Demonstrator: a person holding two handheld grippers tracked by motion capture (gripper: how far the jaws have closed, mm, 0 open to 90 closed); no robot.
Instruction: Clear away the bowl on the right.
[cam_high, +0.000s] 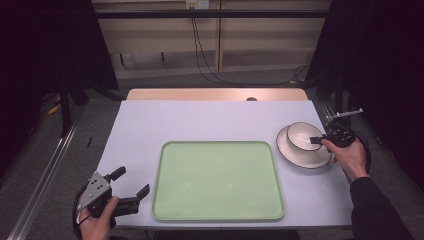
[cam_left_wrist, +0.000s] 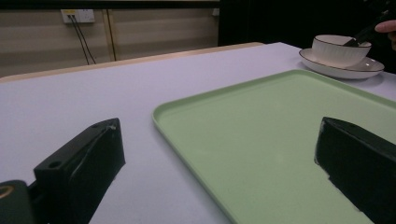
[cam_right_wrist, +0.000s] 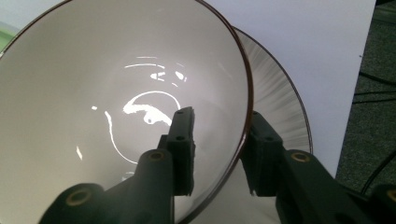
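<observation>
- Table (cam_high: 210, 117) spans the centre of the high view; a tray (cam_high: 217, 180) lies on it at lower centre, near the front edge.
- Plate (cam_high: 320, 159) sits on the table at right of frame, just beside the tray's upper right corner, apart from it.
- Bowl (cam_high: 301, 136) stands in the plate, toward its upper left.
- Right gripper (cam_high: 320, 141) at the bowl's right rim: one jaw inside the bowl, the other outside, over the plate.
- Left gripper (cam_high: 131, 186) at lower left, over the table's front corner, left of the tray.
</observation>
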